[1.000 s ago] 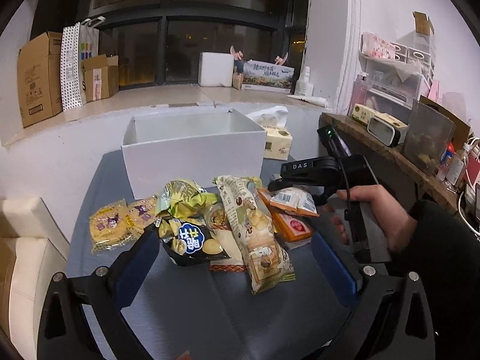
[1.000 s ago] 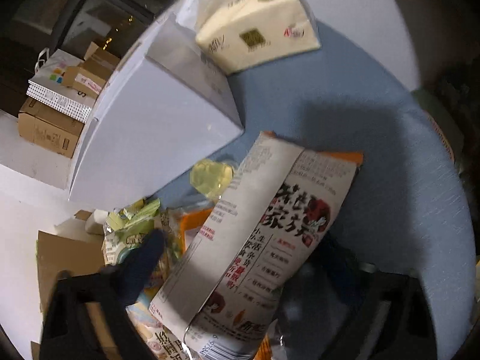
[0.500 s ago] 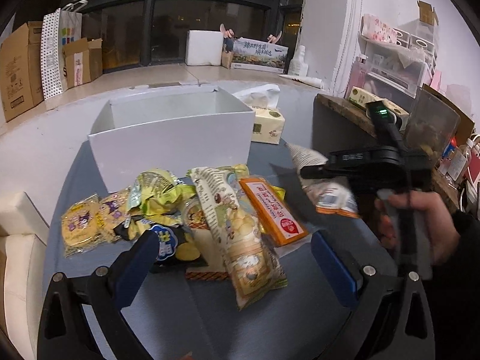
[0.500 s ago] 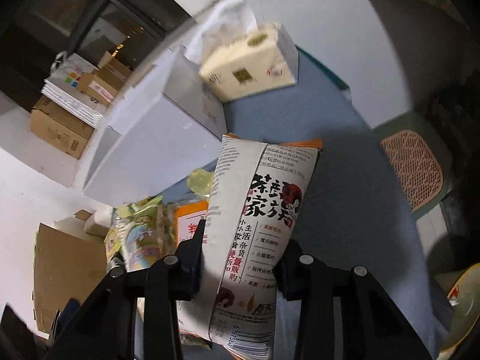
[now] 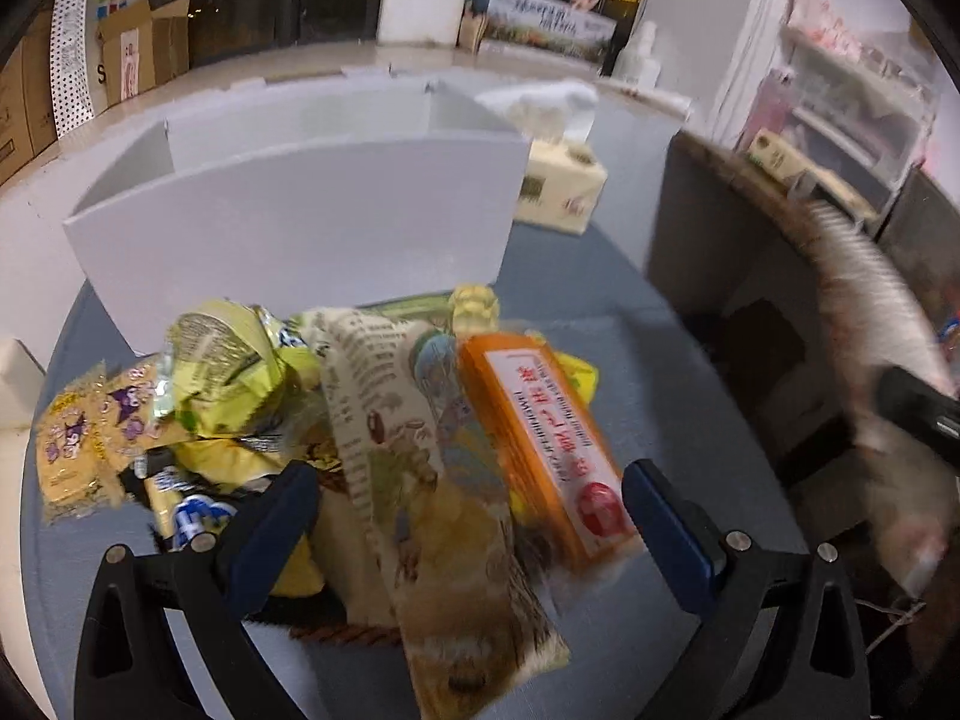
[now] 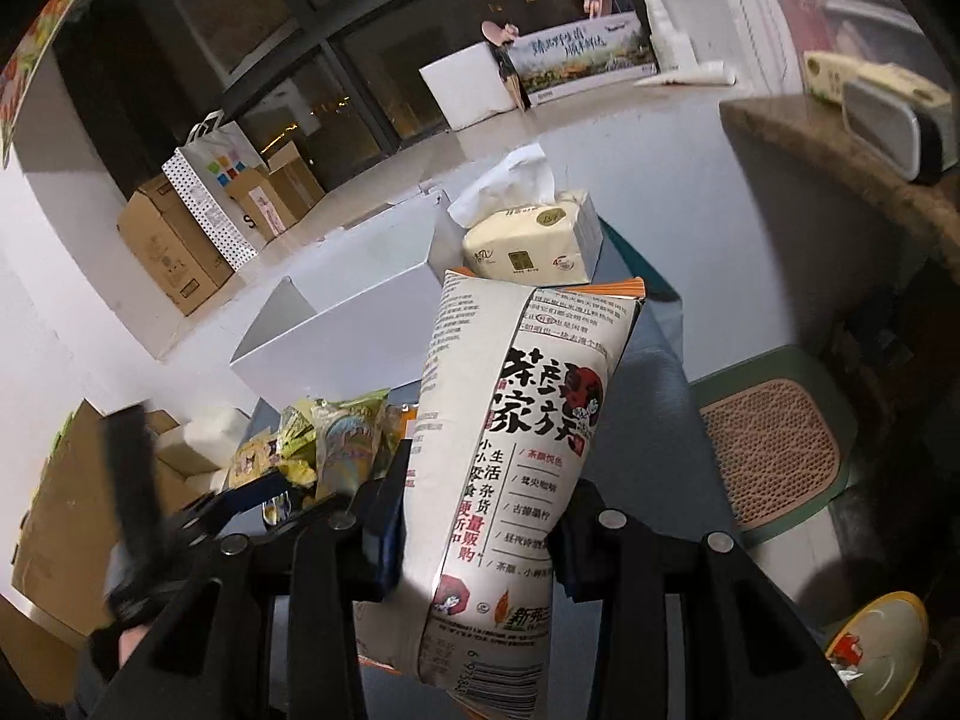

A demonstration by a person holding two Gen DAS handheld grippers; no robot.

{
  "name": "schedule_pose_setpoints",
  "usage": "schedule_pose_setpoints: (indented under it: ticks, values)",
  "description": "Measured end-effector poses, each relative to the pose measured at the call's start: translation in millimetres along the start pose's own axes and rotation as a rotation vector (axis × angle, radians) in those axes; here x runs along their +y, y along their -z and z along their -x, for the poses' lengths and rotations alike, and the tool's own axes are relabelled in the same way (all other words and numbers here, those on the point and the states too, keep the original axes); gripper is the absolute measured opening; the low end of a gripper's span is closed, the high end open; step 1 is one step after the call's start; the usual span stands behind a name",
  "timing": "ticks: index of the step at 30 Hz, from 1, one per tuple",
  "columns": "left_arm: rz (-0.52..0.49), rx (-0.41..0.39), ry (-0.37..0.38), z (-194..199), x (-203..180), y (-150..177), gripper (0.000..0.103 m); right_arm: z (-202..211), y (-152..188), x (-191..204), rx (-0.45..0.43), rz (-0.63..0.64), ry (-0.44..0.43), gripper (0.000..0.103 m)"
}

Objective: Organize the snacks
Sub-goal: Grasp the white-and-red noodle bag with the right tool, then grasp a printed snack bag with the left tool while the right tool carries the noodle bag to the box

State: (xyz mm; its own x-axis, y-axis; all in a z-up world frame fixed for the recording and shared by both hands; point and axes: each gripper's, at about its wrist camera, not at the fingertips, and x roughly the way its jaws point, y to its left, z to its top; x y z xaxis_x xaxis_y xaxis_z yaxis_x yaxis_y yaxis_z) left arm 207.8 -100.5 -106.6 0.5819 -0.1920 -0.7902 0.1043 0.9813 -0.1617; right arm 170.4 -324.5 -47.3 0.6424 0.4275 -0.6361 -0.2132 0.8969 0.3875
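My right gripper (image 6: pixel 474 531) is shut on a tall white snack bag (image 6: pixel 516 420) with black and red print and holds it up above the table, right of the pile. My left gripper (image 5: pixel 468 516) is open and low over the snack pile: a long beige illustrated bag (image 5: pixel 420 468) and an orange packet (image 5: pixel 540 438) lie between its fingers. Yellow-green packets (image 5: pixel 228 372) and a yellow cartoon packet (image 5: pixel 84 444) lie to the left. The white open box (image 5: pixel 300 222) stands behind the pile; it also shows in the right wrist view (image 6: pixel 342 312).
A tissue pack (image 5: pixel 558 180) sits right of the box on the blue-grey round table (image 5: pixel 660 360). A dark shelf (image 5: pixel 750 210) with clutter stands at the right. Cardboard boxes (image 6: pixel 174 252) line the far wall. A green-rimmed mat (image 6: pixel 774 450) lies on the floor.
My right gripper has closed on the white bag and lifted it up off the pile to the right. My left gripper has moved forward and lower over the snacks.
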Motion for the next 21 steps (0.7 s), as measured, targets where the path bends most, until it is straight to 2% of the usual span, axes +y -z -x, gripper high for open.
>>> schedule_pose_setpoints:
  ticks: [2,5,8,11,13,14,18,21]
  values:
    - [0.002,0.022,-0.003,-11,-1,-1,0.103,5,4,2,0.004,0.015,-0.001,0.042]
    - [-0.002,0.055,-0.06,-28,-1,-1,0.102,10,8,2,-0.002,0.02,-0.007,0.042]
    - [-0.004,0.068,-0.024,-36,1,0,0.097,9,10,5,0.001,0.025,-0.01,0.042]
    - [-0.006,0.063,0.033,-33,0,-2,0.071,5,11,7,0.021,0.031,-0.031,0.042]
    - [-0.015,0.048,0.04,-25,-2,-4,0.043,5,13,10,0.026,0.04,-0.041,0.042]
    - [-0.024,0.046,0.033,-23,-3,-5,0.037,5,13,12,0.026,0.044,-0.045,0.042]
    - [-0.028,0.045,0.06,-20,2,-2,0.033,5,14,15,0.026,0.049,-0.05,0.042]
    - [-0.012,0.015,0.07,-8,9,2,0.033,4,14,13,0.034,0.037,-0.053,0.042]
